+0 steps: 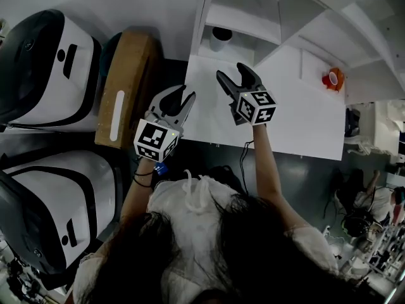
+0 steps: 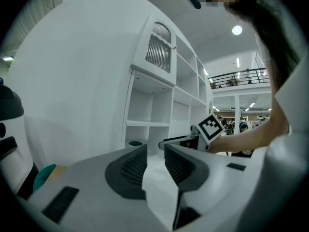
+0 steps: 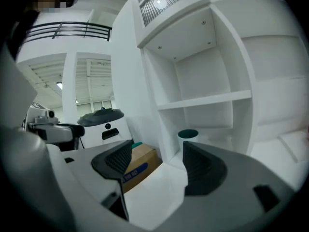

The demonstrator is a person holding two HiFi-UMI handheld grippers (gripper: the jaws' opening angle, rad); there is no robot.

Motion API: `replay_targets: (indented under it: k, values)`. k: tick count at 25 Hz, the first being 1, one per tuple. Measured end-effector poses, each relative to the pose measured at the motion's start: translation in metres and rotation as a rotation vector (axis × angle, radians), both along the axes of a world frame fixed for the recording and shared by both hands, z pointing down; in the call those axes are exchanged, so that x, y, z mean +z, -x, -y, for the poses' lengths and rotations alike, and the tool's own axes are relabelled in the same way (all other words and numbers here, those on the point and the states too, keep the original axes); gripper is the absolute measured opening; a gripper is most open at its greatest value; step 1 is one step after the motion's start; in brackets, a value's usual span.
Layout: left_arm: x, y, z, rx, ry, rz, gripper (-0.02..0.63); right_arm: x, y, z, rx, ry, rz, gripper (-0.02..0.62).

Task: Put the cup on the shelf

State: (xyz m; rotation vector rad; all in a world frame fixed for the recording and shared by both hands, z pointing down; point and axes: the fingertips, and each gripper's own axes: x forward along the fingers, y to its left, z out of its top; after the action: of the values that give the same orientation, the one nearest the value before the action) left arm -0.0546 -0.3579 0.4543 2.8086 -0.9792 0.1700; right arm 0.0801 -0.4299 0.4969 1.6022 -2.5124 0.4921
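Observation:
A white cup with a dark teal inside stands upright in the lowest compartment of the white shelf unit, at its left end. The same cup shows just past my right jaws, and its rim peeks over my left jaws. My right gripper hovers open over the white table, short of the cup, with nothing between its fingers. My left gripper is at the table's left edge, jaws slightly apart and empty.
An orange-red cup sits on the table's right side near the shelf. A cardboard box stands left of the table, beside two large white-and-black machines. The upper shelf compartments hold nothing.

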Motion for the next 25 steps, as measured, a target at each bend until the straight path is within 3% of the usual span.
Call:
replay_targets:
  k: [6, 9, 17, 25]
  values:
    - [0.004, -0.008, -0.018, 0.041, 0.043, -0.015, 0.121, -0.023, 0.008, -0.055, 0.019, -0.024, 0.024, 0.327]
    - [0.006, -0.014, -0.027, 0.051, 0.048, -0.011, 0.121, -0.032, 0.006, -0.075, 0.043, -0.033, 0.026, 0.197]
    - [0.010, -0.024, -0.048, 0.028, 0.064, -0.035, 0.121, -0.041, 0.013, -0.117, 0.023, -0.041, 0.029, 0.154]
    - [-0.011, -0.048, -0.095, 0.028, 0.022, -0.026, 0.120, -0.060, 0.005, -0.172, 0.012, -0.082, 0.059, 0.138]
